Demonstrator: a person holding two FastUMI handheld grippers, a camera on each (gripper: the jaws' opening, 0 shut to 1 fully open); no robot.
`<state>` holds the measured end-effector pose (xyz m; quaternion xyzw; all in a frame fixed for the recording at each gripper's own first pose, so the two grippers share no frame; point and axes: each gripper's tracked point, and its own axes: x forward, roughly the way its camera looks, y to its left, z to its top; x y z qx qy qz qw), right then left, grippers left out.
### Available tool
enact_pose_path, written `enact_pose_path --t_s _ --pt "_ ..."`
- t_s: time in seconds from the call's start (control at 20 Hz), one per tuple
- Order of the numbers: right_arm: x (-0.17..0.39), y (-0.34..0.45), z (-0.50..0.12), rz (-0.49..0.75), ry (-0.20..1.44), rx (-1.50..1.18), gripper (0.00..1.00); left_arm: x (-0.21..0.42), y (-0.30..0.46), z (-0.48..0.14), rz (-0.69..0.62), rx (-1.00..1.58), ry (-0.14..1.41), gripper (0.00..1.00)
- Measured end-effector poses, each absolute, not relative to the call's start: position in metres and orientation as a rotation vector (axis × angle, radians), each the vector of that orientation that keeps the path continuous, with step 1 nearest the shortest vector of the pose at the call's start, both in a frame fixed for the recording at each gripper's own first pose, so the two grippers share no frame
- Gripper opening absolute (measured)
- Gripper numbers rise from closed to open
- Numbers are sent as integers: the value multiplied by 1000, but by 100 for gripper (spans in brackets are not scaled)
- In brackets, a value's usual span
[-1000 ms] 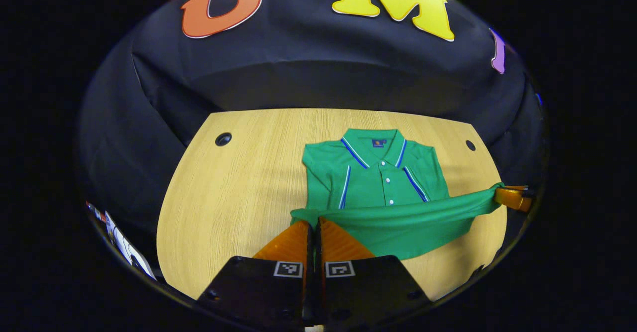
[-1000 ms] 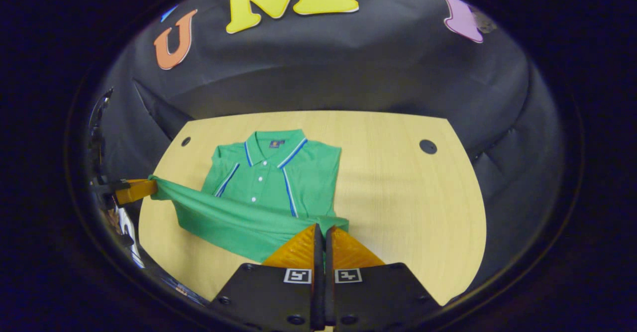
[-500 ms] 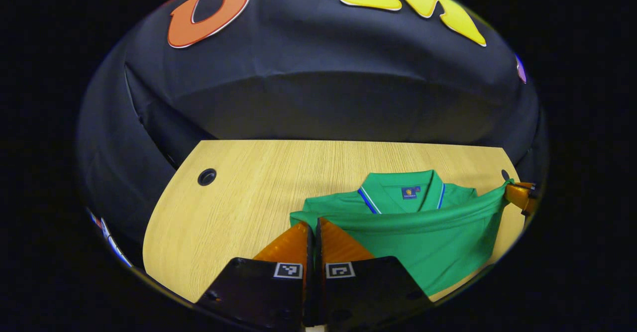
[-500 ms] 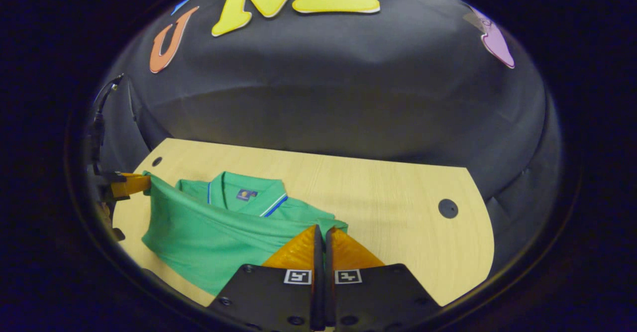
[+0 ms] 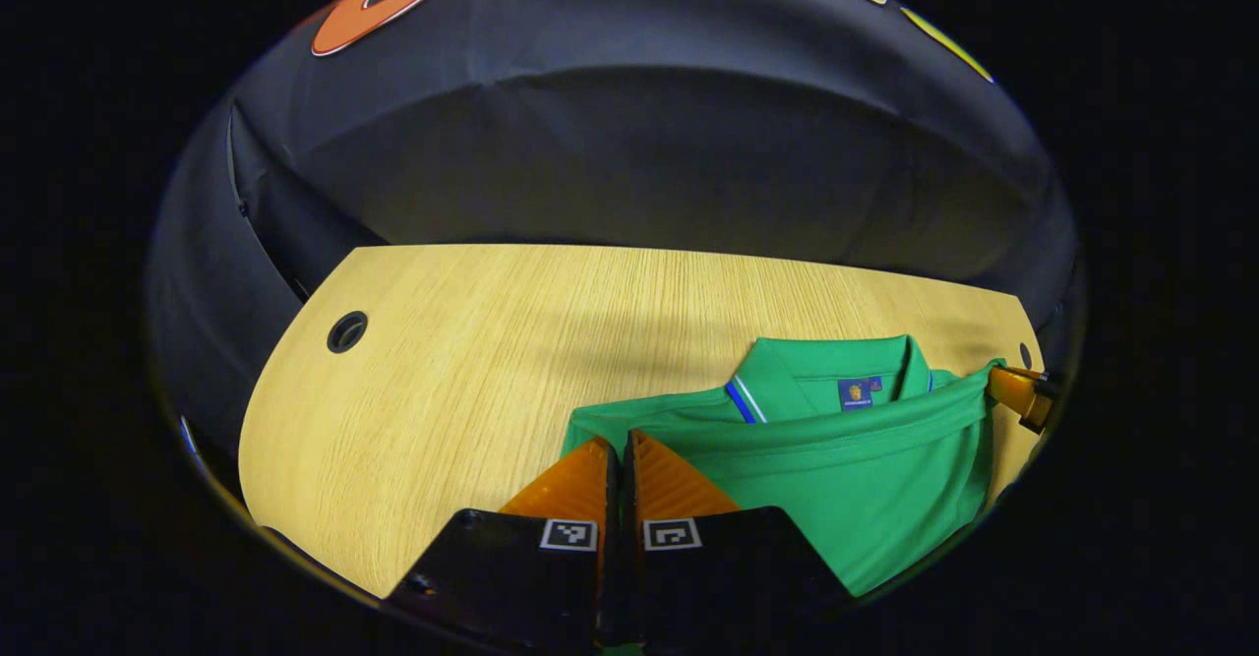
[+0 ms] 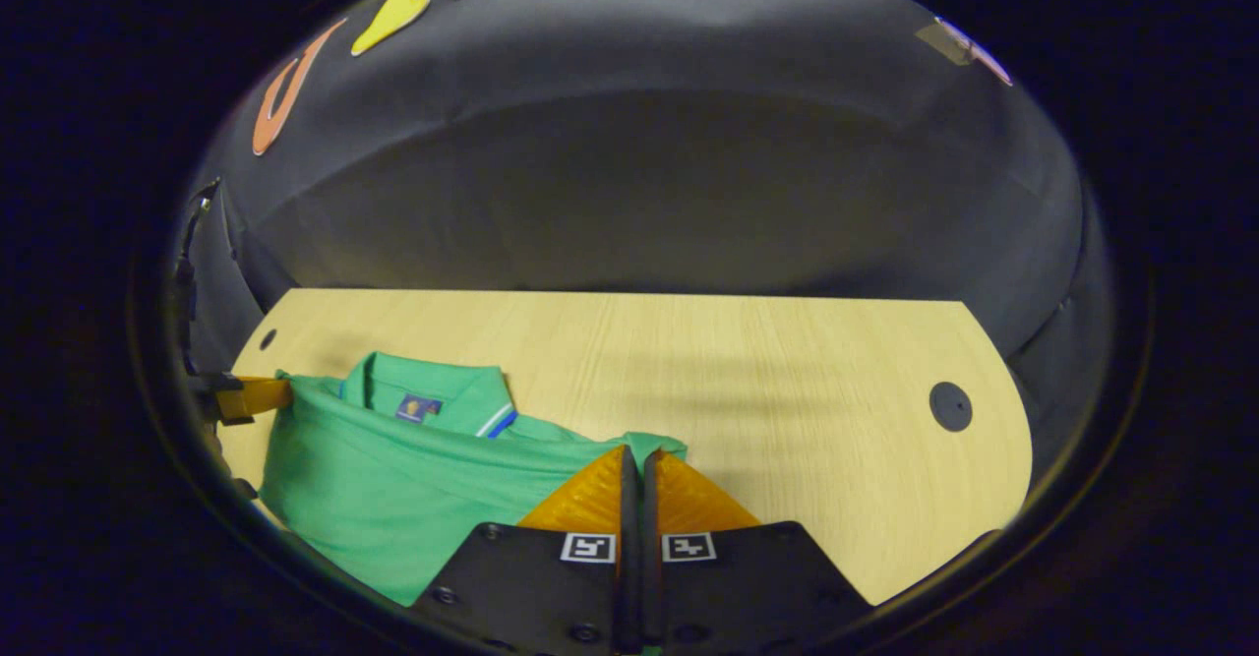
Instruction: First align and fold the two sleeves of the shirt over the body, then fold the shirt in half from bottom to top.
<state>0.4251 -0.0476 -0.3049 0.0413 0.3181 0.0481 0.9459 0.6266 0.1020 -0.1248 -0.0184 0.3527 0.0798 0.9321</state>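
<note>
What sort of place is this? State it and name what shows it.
Likely a staged recording booth, not a home: black cloth wall behind a bare wooden table with cable holes, and one green shirt.

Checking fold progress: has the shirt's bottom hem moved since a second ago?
Yes. The hem has been carried up toward the collar, now covering the buttoned front.

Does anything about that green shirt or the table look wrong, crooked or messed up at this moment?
Nothing stands out. The green polo shirt lies on the wooden table, its hem carried up near the collar by the left gripper and the right gripper, each shut on a hem corner. The hem runs fairly straight between them.
</note>
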Motion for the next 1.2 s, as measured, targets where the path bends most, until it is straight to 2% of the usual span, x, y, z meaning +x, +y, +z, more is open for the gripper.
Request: enact_pose_path --t_s 0.2,0.35,0.4,0.45,0.65,0.7,0.75,0.8,0.85,0.9,1.2 --pt "429 -48 -306 87 641 87 3 631 102 -125 158 4 719 4" --pt "427 -46 -301 92 627 68 9 631 101 -124 151 25 726 8" --pt "426 -47 -295 88 622 64 20 631 100 -122 147 29 722 8" --pt "425 -48 -289 84 618 71 22 630 102 -117 143 28 713 25" --pt "405 -54 -254 75 594 70 89 623 101 -86 126 9 664 92" --pt "397 -51 -241 84 583 76 83 621 100 -76 124 8 650 94" --pt "391 -53 -226 70 563 72 97 616 101 -63 131 11 622 95" --pt "383 -54 -211 61 543 68 98 612 101 -47 125 3 599 95" --pt "374 -53 -193 56 523 66 90 604 98 -30 108 -19 580 95" --pt "363 -53 -175 48 499 61 98 595 93 -15 93 -35 564 94" --pt "273 -41 -58 16 314 15 97 505 94 86 63 -69 428 97"
